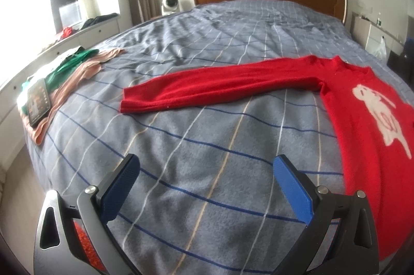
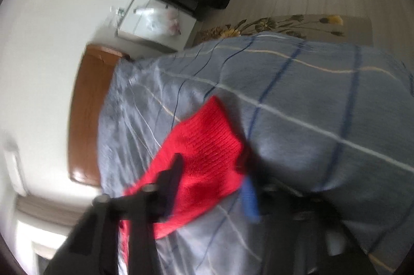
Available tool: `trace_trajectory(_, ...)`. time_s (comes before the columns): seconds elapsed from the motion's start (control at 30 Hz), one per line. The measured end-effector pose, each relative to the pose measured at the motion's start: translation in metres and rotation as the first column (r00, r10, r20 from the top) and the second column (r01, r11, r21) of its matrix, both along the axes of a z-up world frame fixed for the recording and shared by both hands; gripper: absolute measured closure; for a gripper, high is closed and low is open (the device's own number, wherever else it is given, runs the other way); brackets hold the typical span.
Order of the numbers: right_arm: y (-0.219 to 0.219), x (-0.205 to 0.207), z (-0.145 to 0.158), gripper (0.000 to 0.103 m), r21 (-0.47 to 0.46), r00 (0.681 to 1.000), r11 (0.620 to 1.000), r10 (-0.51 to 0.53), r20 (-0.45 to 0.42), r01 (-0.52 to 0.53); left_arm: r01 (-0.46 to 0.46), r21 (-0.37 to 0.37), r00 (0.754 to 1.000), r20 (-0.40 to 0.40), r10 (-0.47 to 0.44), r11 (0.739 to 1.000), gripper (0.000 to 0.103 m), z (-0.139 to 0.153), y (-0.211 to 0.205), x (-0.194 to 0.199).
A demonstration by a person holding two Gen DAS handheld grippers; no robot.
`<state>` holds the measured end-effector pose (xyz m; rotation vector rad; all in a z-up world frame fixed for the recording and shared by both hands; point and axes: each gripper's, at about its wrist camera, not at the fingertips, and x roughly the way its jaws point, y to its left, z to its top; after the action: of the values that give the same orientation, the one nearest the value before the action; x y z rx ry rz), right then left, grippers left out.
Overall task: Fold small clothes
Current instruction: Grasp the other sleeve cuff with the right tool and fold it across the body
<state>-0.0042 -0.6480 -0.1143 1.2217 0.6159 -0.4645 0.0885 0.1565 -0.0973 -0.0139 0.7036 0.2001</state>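
Sweater [image 1: 367, 104], red with a white animal motif, lies flat on the grey-blue checked bed [image 1: 207, 135], body toward the right side of the left wrist view, one sleeve [image 1: 220, 86] stretched straight out across the bed toward the left. Sleeve's long axis runs roughly crosswise to the left tongs [image 1: 204, 187], cuff end ahead and slightly left of them, apart from them. Left tongs wide open, nothing between the blue pads, hovering over bare bedcover just beside the sweater's hem edge. Right tongs [image 2: 214, 187] seen in a blurred right wrist view: the other sleeve's cuff [image 2: 207, 145] sits between the two fingers, dark finger [image 2: 176, 171] on one side, blue pad on the other; frame shows a visible gap but blur hides the contact, so I read them as clamped on the red cuff, not certain. Likely step: right side folding its sleeve in over the body. For the stretched sleeve the left hand is nearer; it would have to reach forward to the cuff. Stack of folded clothes [image 1: 75, 73] with a phone [image 1: 38, 101] on top sits at far left bed edge, well apart.
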Motion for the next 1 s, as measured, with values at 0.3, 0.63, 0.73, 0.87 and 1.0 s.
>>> trace_trajectory(0.3, 0.114, 0.104, 0.156, 0.099, -0.315, 0.909, 0.9, 0.372, 0.19, -0.302, 0.014, -0.042, 1.0, 0.004, -0.014, 0.999, 0.0, -0.001, 0.003, 0.004)
trace_trajectory(0.63, 0.375, 0.228, 0.175, 0.096, -0.493, 0.559, 0.491, 0.829, 0.012, -0.718, -0.033, -0.093, 0.999, -0.001, 0.033, 0.995, 0.0, -0.002, 0.021, 0.003)
trace_trajectory(0.73, 0.409, 0.246, 0.129, 0.053, -0.352, 0.459, 0.444, 0.887, 0.043, -0.824, -0.019, -0.083, 1.0, -0.008, 0.019, 0.996, 0.0, -0.004, 0.016, 0.003)
trace_trajectory(0.87, 0.424, 0.237, 0.087, 0.041, -0.23, 0.446, 0.459, 0.889, 0.109, -0.858, 0.01, -0.06, 1.0, -0.011, -0.011, 0.998, 0.0, -0.004, 0.007, 0.003)
trace_trajectory(1.0, 0.396, 0.204, 0.076, 0.041, -0.247, 0.489, 0.487, 0.87, 0.056, -0.838, 0.025, -0.065, 0.999, -0.031, -0.027, 0.998, 0.0, -0.008, 0.004, 0.006)
